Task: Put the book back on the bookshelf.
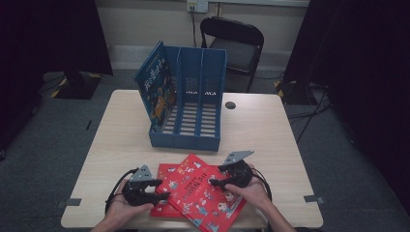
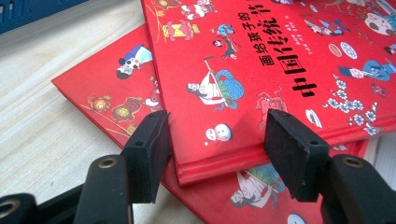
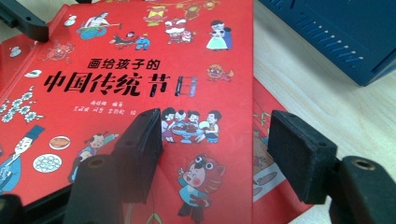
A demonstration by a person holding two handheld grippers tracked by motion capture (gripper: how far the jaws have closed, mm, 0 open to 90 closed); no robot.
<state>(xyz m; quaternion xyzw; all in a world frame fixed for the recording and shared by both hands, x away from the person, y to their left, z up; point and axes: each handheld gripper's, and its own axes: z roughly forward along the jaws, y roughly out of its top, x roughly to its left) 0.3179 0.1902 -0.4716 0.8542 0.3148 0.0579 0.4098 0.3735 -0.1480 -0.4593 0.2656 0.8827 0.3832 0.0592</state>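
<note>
Two red picture books lie stacked near the table's front edge. The top red book (image 1: 203, 193) (image 2: 261, 60) (image 3: 140, 60) is turned askew on the lower red book (image 1: 163, 176) (image 2: 112, 93) (image 3: 264, 140). My left gripper (image 1: 162, 195) (image 2: 219, 149) is open at the stack's left side, its jaws either side of the top book's corner without pressing on it. My right gripper (image 1: 212, 182) (image 3: 215, 149) is open over the top book's right edge, one jaw above the cover and the other past the edge.
A blue three-slot file rack (image 1: 193, 96) (image 3: 336, 32) stands mid-table behind the books, with a blue picture book (image 1: 155, 87) leaning in its left slot. The wooden table (image 1: 261, 130) has bare room to the right. A black chair (image 1: 237, 43) stands beyond the far edge.
</note>
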